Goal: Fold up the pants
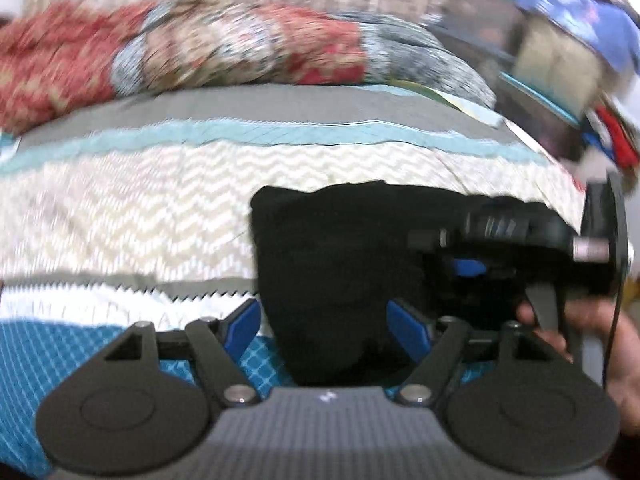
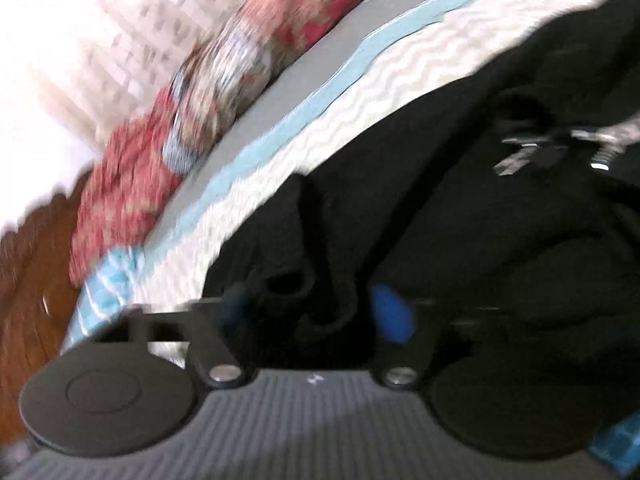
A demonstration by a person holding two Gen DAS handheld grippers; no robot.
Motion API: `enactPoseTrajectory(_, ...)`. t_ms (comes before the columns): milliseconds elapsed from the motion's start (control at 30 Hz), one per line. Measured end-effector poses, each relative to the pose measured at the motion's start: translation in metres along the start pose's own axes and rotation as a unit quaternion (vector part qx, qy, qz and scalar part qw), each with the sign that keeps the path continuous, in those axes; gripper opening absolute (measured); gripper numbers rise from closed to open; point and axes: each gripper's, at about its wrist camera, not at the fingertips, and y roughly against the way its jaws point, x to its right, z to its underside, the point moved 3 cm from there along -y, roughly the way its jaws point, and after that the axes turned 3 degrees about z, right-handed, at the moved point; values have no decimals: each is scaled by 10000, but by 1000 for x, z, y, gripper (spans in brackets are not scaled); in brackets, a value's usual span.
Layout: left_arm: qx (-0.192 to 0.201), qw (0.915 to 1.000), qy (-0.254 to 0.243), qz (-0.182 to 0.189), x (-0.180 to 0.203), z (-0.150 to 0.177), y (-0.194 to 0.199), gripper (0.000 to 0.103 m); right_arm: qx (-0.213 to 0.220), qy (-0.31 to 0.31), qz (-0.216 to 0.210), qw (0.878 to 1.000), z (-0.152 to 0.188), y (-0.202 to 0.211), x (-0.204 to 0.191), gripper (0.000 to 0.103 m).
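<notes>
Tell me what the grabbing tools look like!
Each tool has two blue fingers on black angled arms, joined by silver bolts to a grey ribbed body with round black discs on both sides. The left tool has a tiny white mark on its body. A thin black cable hangs beside the right tool.

Patterned bed (image 1: pixel 120 208), black pants (image 1: pixel 328 248), quilt (image 1: pixel 180 48)

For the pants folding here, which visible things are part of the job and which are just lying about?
Part of the job:
black pants
left gripper, jaws apart
right gripper, fabric bunched between its fingers
striped bedspread, the work surface

Lying about:
floral quilt
cluttered shelves
wooden bed frame
</notes>
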Motion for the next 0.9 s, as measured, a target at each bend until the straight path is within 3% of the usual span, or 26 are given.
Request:
enactPoseTrajectory(33,3,10000,71,-11,-4,-2,1,72,70,204,210,9995,1,3,-6,22)
enactPoseTrajectory(167,7,9999,113,8,-6,-6,-6,72,872,859,296,9920,8,44,-26,21)
enactPoseTrajectory(200,-33,9999,108,32,-3,-9,-14,72,884,929,437,9908,14,44,-25,21)
enactPoseTrajectory(300,-138,9997,145,122,1,-14,-31,72,281,704,960,9925,33,17,2,27)
enactPoseTrajectory(367,-164,9995,161,196,7,-19,-38,69,334,323,733,9962,29,20,15,31)
enactPoseTrajectory(433,-147,9993,122,330,17,-27,-45,69,415,251,691,9964,17,31,17,49)
enactPoseTrajectory(533,-183,9984,12,526,31,-34,-61,69,879,358,666,9933,6,55,20,50)
enactPoseTrajectory(667,-752,9962,-94,435,39,-22,-105,69,1101,271,802,9903,5,79,40,50)
enactPoseTrajectory(700,-1019,9943,-166,265,38,-14,-119,71,1245,256,901,9878,7,84,40,50)
enactPoseTrajectory(767,-994,9941,-426,101,40,-6,-127,74,1610,190,1188,9796,3,107,61,50)
enactPoseTrajectory(867,-1073,9932,-445,114,47,-13,-113,72,2271,14,1654,9597,-13,144,92,50)
enactPoseTrajectory(900,-1063,9932,-414,215,48,-17,-106,72,2503,-10,1857,9502,-18,156,102,55)
